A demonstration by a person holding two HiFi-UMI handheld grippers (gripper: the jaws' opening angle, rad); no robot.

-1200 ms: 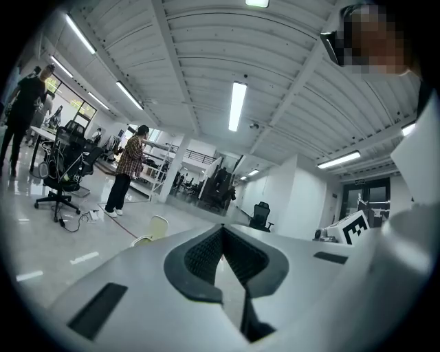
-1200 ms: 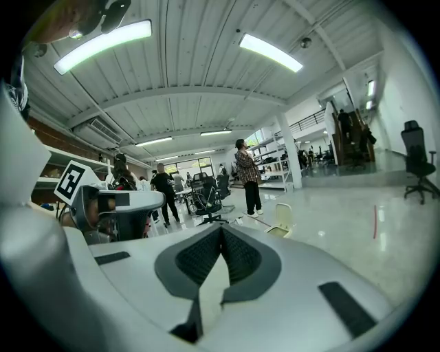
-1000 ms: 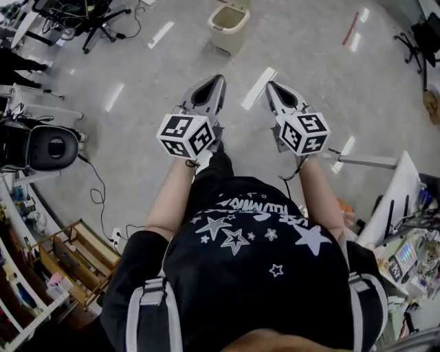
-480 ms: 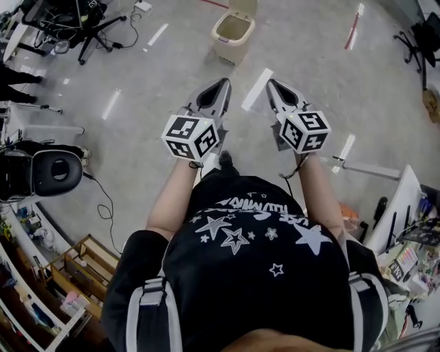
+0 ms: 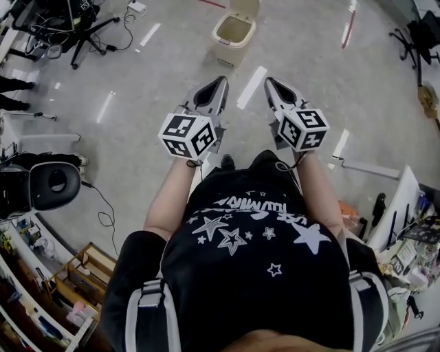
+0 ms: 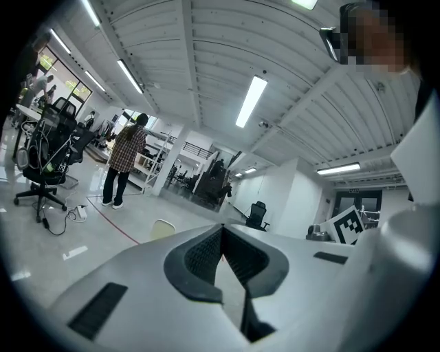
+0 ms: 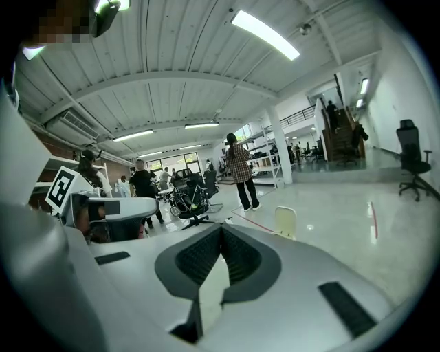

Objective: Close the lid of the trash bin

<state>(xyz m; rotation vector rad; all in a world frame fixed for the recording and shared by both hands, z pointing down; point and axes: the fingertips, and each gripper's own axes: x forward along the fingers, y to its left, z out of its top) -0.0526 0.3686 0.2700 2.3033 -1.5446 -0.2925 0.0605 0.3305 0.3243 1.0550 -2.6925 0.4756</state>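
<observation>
Big open lab-style workspace: polished grey floor (image 5: 130, 103), office chairs (image 7: 411, 159), floor cables (image 5: 103, 199), shelves (image 5: 82, 271), ribbed ceiling (image 6: 206, 62) with strip lights (image 6: 251, 101), people (image 7: 240, 168) standing.

The pale, glossy floor (image 5: 137, 124) is mirroring the ceiling lights as bright streaks. A cream trash bin (image 5: 229, 49) is standing on it at the far side, its lid (image 5: 245, 7) tipping up at the back and leaving the mouth open. To the far left, a black office chair (image 5: 75, 20) is resting on its star base, with a white power strip (image 5: 137, 7) and cables lying near it. A red tape strip (image 5: 348, 31) is running along the floor to the right of the bin. A thin black cable (image 5: 104, 210) is trailing toward a wooden rack (image 5: 89, 268) standing at the near left.
</observation>
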